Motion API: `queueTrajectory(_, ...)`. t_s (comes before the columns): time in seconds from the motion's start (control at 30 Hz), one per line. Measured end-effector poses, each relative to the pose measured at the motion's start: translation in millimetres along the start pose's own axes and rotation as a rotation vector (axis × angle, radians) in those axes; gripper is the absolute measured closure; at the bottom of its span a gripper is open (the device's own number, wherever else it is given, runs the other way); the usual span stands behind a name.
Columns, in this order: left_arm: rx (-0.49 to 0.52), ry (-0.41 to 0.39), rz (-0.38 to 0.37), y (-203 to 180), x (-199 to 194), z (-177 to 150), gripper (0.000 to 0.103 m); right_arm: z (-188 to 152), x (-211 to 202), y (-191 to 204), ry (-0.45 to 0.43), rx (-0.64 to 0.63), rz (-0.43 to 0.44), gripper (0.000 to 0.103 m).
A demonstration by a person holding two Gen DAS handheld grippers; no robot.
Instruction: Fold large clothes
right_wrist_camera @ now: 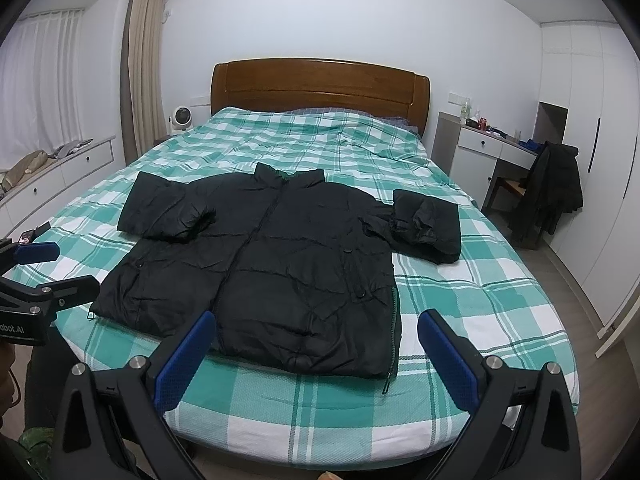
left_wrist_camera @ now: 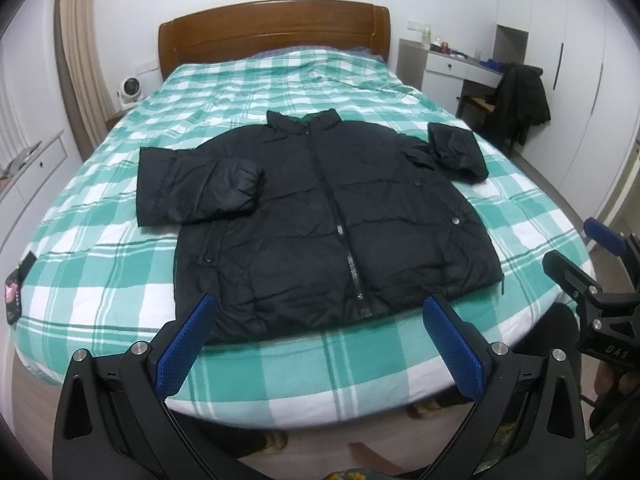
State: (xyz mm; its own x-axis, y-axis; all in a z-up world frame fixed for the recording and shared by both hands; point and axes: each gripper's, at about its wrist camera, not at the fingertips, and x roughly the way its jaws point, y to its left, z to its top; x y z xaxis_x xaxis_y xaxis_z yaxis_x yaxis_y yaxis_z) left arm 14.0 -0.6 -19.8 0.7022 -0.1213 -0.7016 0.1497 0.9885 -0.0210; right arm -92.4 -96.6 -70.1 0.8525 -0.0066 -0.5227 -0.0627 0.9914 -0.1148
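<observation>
A black puffer jacket lies flat, front up and zipped, on the green-and-white checked bed. Both sleeves are folded back on themselves: the left sleeve and the right sleeve. My left gripper hovers open just short of the hem, blue pads apart, holding nothing. My right gripper is open too, near the hem's right part, with nothing held. The right gripper also shows at the right edge of the left wrist view; the left one at the left edge of the right wrist view.
A wooden headboard stands at the far end. A white desk and a chair draped with a dark coat stand to the right, wardrobes behind. A small fan and a window bench are at the left. A dark pouch lies on the bed's left edge.
</observation>
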Motion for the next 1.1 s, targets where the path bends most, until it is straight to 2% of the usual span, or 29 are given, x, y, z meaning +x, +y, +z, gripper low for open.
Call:
queueTrajectory(0.37,-0.017,-0.024,0.025,6,-8,2,0.0,4,-11,-11,-0.034,0.032,-0.033,0.0)
queueTrajectory(1.1,-0.024,-0.054,0.036,8,-15,3,0.0,8,-11,-11,-0.044,0.036,-0.037,0.0)
